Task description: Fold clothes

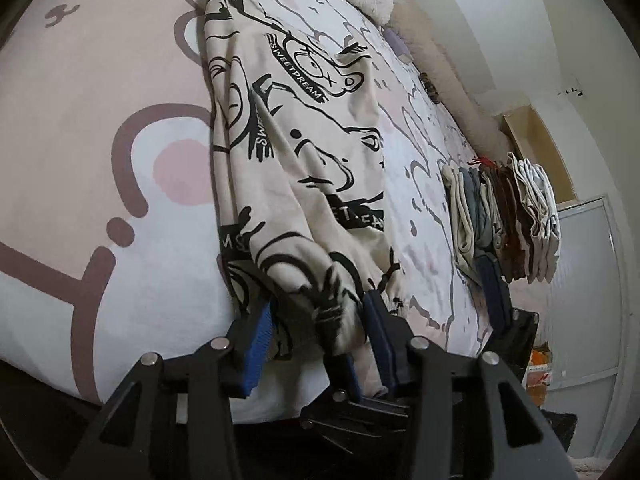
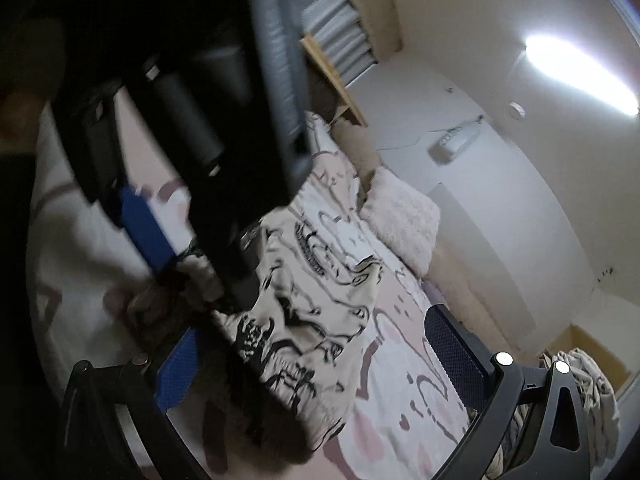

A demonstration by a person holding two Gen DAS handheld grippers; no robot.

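The garment, cream with black cartoon print, lies lengthwise on the bed, part folded into a long strip, its near end bunched at the bed's edge. It looks soft, light and floppy, likely to sag and slide on itself, so it is best taken at a hem or corner through all layers, not mid-panel.

The left hand-held gripper has its blue pads apart, with the bunched near end lying between them; the cloth touches the pads, but the jaws do not look clamped. The right hand-held gripper is wide apart over the same end, gripping nothing that I can see, though the left tool's dark body blocks much of that view.

A stack of folded clothes sits further along the bed
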